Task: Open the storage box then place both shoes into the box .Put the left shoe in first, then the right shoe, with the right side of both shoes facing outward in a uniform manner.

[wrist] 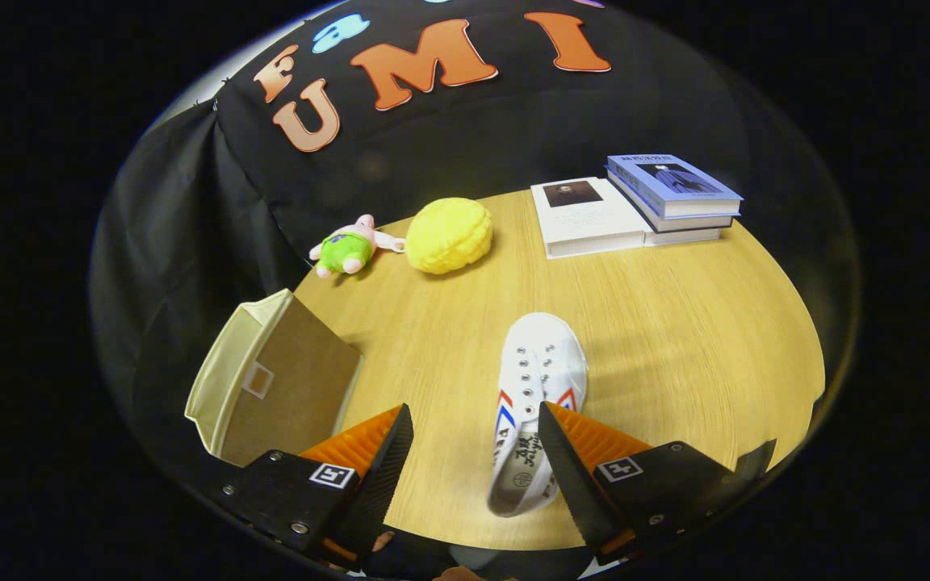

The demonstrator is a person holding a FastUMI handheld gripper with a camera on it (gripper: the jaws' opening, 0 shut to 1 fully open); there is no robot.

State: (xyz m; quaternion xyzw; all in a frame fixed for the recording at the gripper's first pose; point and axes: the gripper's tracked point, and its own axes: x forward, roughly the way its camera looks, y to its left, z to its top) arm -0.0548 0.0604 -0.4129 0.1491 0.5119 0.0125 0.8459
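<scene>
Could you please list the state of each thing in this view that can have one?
Storage box: open, its brown inside showing, at the table's edge beside the tool.
White shoe: upright on its sole, unlaced, toe pointing away, heel by one finger.
Tool: fingers apart, holding nothing.
Books: closed, the blue one stacked on a white one.
Plush toy: lying down.
Yellow cushion: resting on the wooden table.

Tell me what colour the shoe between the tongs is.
White shoe with red and blue stripes, seen in the gripper view.
</scene>
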